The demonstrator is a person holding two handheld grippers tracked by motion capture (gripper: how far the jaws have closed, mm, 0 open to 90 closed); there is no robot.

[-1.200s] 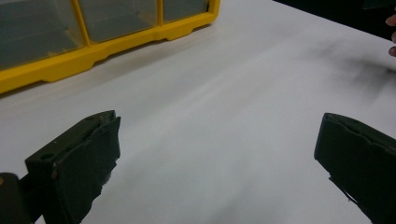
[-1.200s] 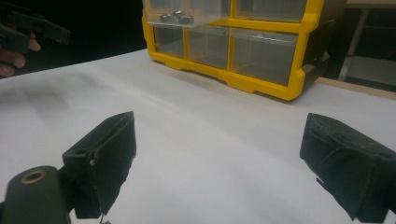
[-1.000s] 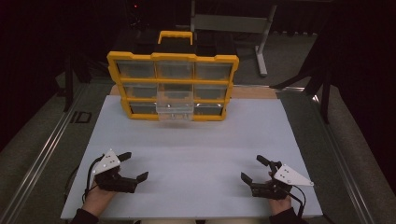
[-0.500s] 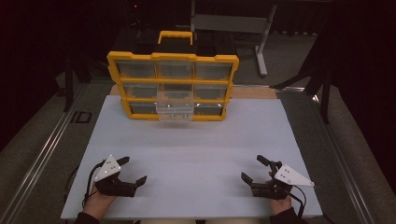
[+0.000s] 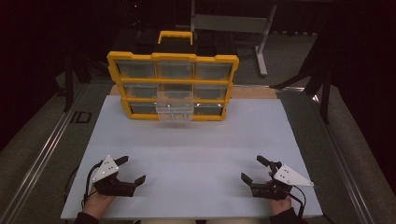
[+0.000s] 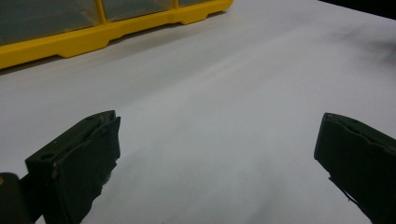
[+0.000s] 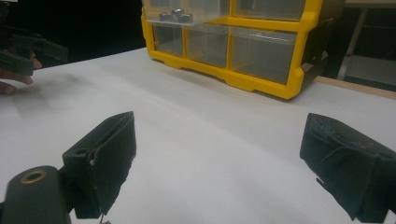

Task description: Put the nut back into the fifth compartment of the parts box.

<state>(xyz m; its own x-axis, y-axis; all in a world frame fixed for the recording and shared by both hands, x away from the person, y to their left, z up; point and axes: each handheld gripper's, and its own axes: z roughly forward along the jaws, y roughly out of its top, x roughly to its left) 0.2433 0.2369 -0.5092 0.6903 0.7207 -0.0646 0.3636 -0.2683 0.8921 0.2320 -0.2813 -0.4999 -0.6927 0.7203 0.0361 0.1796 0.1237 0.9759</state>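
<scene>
High view: a yellow plastic drawer cabinet (image 5: 173, 86) with clear compartments stands at the far edge of the white table (image 5: 196, 149), and one clear plastic drawer (image 5: 175, 109) in its bottom middle sits pulled out toward the person, apart from both tools. The left gripper (image 5: 130, 171) rests near the front left corner of the table, held by a hand (image 5: 98, 201) at the bottom edge; the right gripper (image 5: 253, 171) lies near the front right corner, well apart from the cabinet. Each has its jaws spread wide and nothing between them.

Compared with a second ago, the left gripper has drifted a little further back toward the person and slightly outward, while the right one has kept its place. The cabinet and its drawer have not shifted. I read this as both hands settling into a resting stance, so the work on the drawer is either not begun or paused, with the drawer left standing out.

Left gripper view shows the wide gap between the black jaws over bare table, with the cabinet's yellow base (image 6: 93, 37) ahead. Right gripper view looks across at the cabinet (image 7: 261, 51); small dark parts (image 7: 175, 16) lie in the protruding drawer, though what they are is unclear. Reaching it would call for a long forward move.
</scene>
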